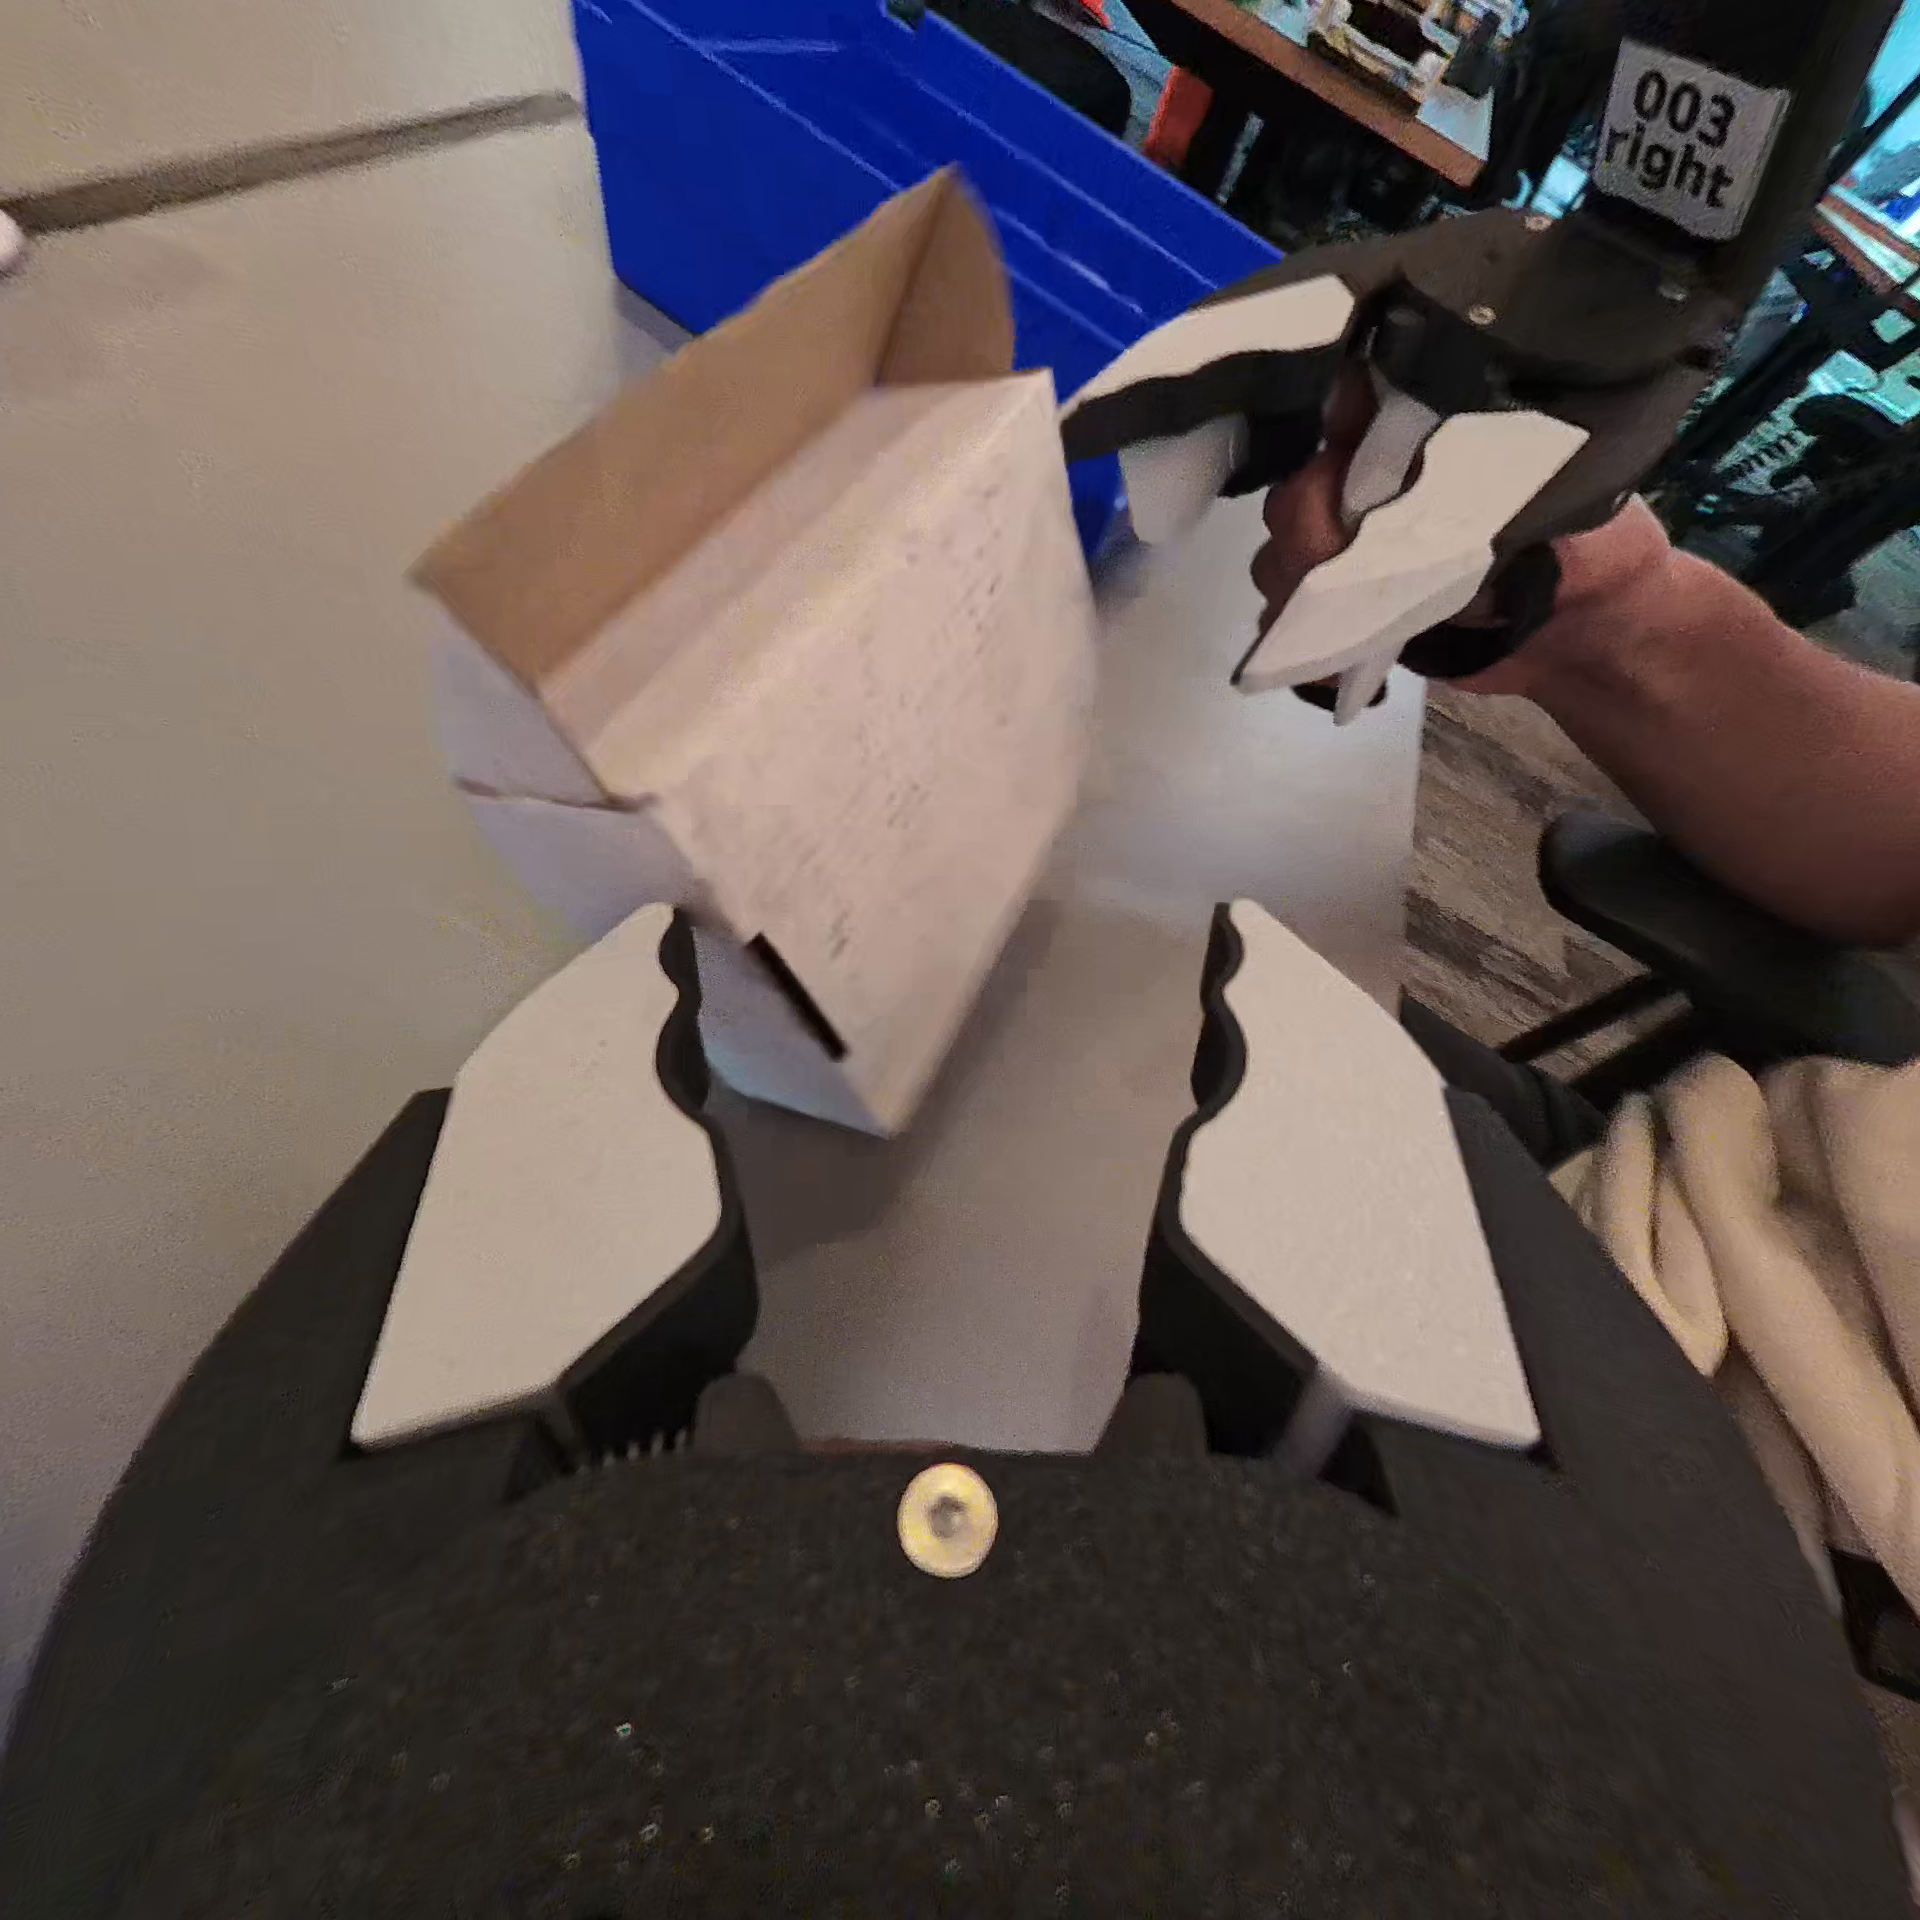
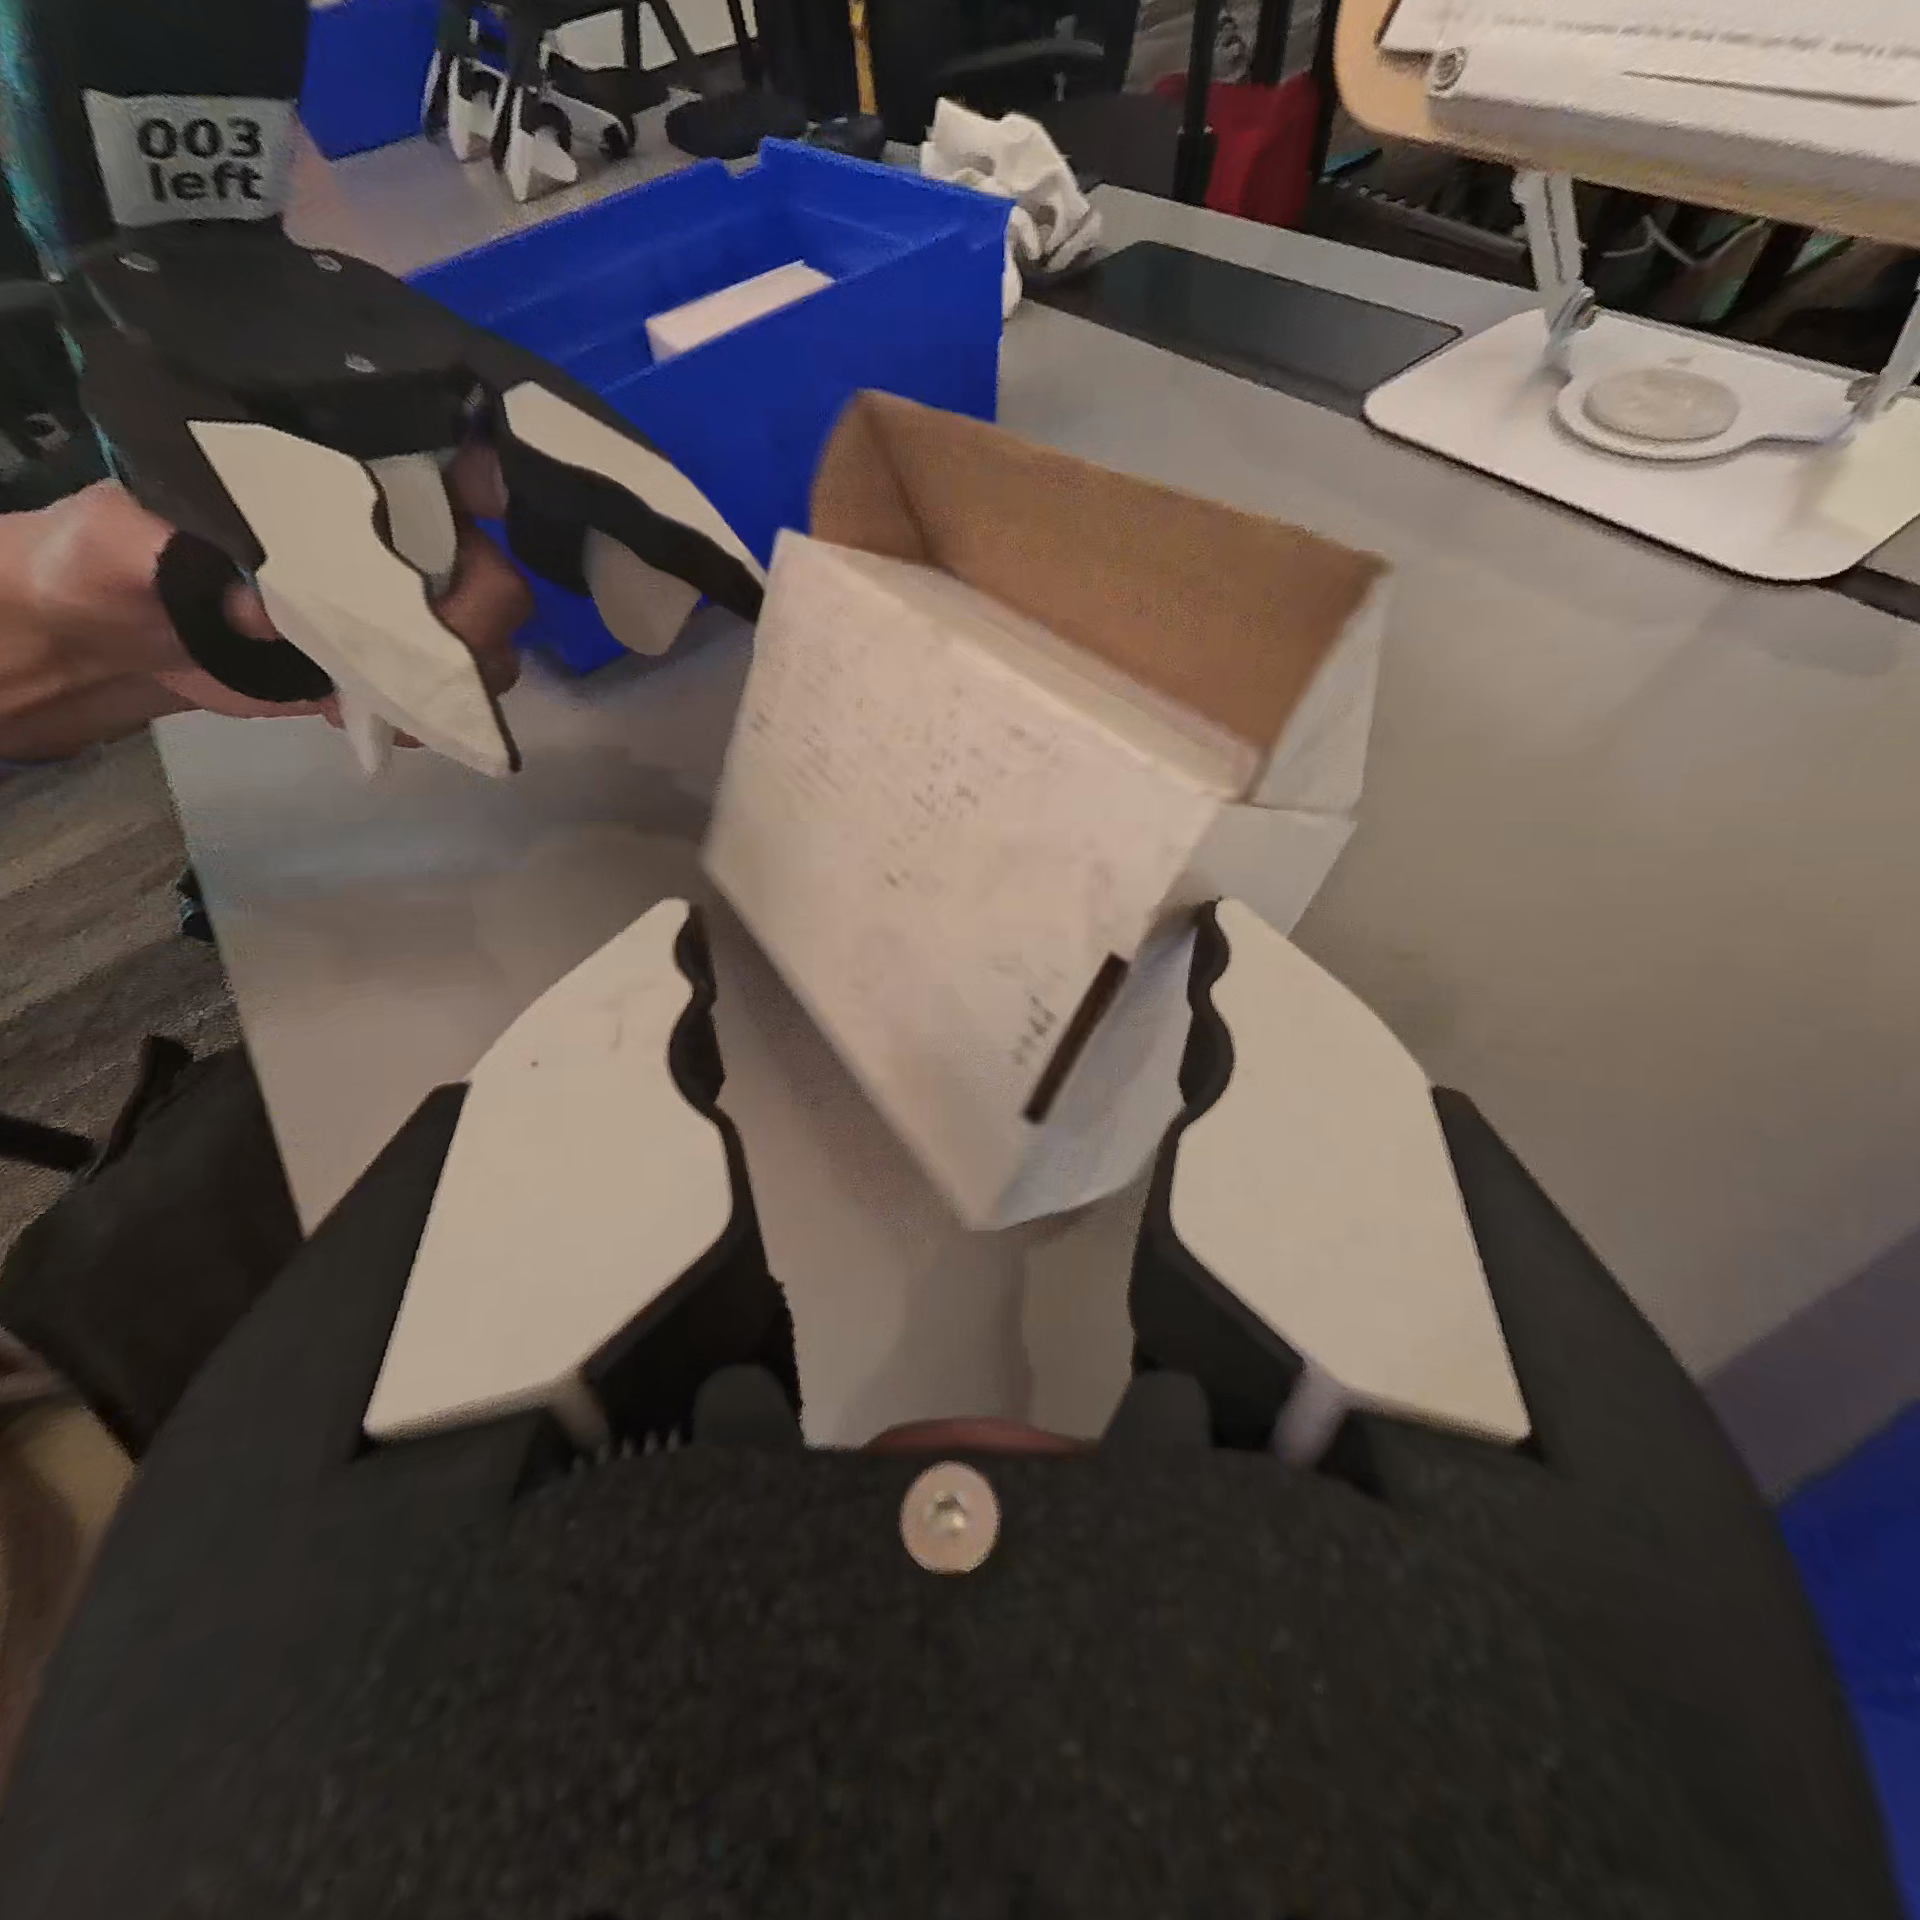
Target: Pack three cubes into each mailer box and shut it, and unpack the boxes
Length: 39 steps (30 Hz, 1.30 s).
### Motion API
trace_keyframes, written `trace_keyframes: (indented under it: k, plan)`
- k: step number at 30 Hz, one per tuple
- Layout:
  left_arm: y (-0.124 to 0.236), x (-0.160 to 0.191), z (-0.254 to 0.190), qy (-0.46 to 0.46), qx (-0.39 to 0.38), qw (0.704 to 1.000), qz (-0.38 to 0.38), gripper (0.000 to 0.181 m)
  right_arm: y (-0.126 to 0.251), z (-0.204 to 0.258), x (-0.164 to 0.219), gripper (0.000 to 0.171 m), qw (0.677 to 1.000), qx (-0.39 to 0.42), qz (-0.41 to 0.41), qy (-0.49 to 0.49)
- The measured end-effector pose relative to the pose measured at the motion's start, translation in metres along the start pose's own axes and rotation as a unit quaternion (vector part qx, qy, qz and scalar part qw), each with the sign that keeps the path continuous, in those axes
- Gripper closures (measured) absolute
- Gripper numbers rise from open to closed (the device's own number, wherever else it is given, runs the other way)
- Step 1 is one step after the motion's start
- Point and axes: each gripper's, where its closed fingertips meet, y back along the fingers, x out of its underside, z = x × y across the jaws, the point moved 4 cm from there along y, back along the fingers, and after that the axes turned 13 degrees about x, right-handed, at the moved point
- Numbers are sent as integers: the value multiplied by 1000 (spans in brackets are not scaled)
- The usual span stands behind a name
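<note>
Left wrist view: the left gripper (image 1: pixel 951 997), with matte white finger plates on a black body, stands wide open at lower centre and grips nothing. The white mailer box (image 1: pixel 831 707) sits tilted at the centre of the frame on the grey table (image 1: pixel 1195 831), its lid raised to expose a brown corrugated inside; motion blur softens its faces. A dark slot marks the box's near end, beside the left finger's tip; whether they touch cannot be told. At upper right the right gripper (image 1: pixel 1205 582) hangs above the table, jaws parted, empty, held by a hand (image 1: pixel 1621 613). A blue plastic bin (image 1: pixel 831 208) stands behind the box. Cream cloth (image 1: pixel 1766 1247) fills the right edge.

Right wrist view: the right gripper (image 2: pixel 945 997) is likewise wide open and empty at lower centre, with the box (image 2: pixel 966 831) between and beyond its fingertips. Only this view looks into the blue bin (image 2: pixel 727 405), where a white block-like item (image 2: pixel 738 307) lies, and into the box's cavity, whose contents stay hidden. It alone shows a white stand (image 2: pixel 1662 457) at upper right and a dark flat pad (image 2: pixel 1268 312). The left gripper (image 2: pixel 582 675) appears at the left, jaws apart, holding nothing.
</note>
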Motion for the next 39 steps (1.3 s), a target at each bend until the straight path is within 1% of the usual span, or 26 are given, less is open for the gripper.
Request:
trace_keyframes:
  k: [3, 6, 8, 10, 11, 14, 15, 16, 17, 18, 20, 21, 23, 24, 25, 27, 28, 30, 32, 33, 34, 37, 39]
  plan:
    - [-3, -7, 12, 6, -8, 1000, -5, 85, -16, -7, 6, 83, 999, 20, 34, 8]
    - [-10, 1, 8, 6, -5, 1000, -4, 85, -19, -5, 24, 77, 998, 20, 55, -9]
    - [-12, 6, 0, -13, -11, 1000, 4, 84, -11, -2, 25, 77, 999, 28, 29, 3]
    - [-13, 3, -5, -32, -18, 999, 1, 86, -6, -1, 16, 72, 999, 33, 3, 7]
    - [-13, 0, -6, -42, -20, 999, -4, 89, -4, -3, 10, 70, 999, 40, -15, 7]
    - [-12, 3, -11, -76, -36, 996, -21, 102, 3, -6, 8, 80, 996, 65, -61, 25]
    - [-13, 11, -13, -75, -33, 997, -13, 105, 4, -4, 16, 84, 996, 66, -52, 27]
    - [-14, 20, -14, -69, -27, 997, -2, 105, 4, -1, 29, 83, 998, 60, -26, 21]
    - [-15, 26, -17, -65, -21, 998, -2, 110, 5, 3, 39, 81, 998, 56, -8, 14]
    - [-15, 32, -18, -61, -17, 998, -2, 115, 7, 5, 44, 85, 998, 61, -11, 11]
    - [-18, 37, -19, -56, -17, 998, 6, 113, 10, 9, 47, 85, 998, 64, -5, 12]
    - [-19, 37, -19, -57, -19, 998, 6, 109, 10, 8, 46, 88, 998, 68, 1, 14]
    - [-19, 34, -18, -58, -25, 998, 8, 108, 10, 5, 43, 89, 998, 66, -6, 6]
    - [-16, 33, -18, -58, -28, 998, 4, 110, 12, 4, 42, 95, 998, 63, -9, 2]
    - [-11, 29, -18, -60, -32, 998, -7, 117, 16, 2, 41, 102, 998, 61, -16, 0]
    - [7, 16, -13, -64, -59, 995, -45, 125, 28, -7, 30, 112, 997, 64, -42, -1]
    - [17, 6, -11, -64, -67, 993, -71, 128, 35, -12, 22, 121, 996, 64, -61, -7]
    - [32, -14, -11, -52, -43, 991, -117, 139, 46, -23, 2, 143, 993, 44, -104, -45]
    - [39, -30, -14, -42, -1, 989, -140, 161, 48, -27, -13, 160, 987, -18, -124, -101]
    - [39, -35, -14, -44, 11, 989, -139, 172, 45, -28, -17, 164, 984, -46, -120, -122]
    - [37, -39, -13, -48, 18, 990, -131, 180, 40, -31, -16, 170, 983, -56, -108, -135]
    - [30, -42, -11, -57, 34, 992, -109, 181, 30, -36, -8, 171, 982, -69, -87, -150]
    - [23, -39, -9, -58, 39, 993, -90, 181, 30, -36, -7, 171, 979, -72, -97, -163]
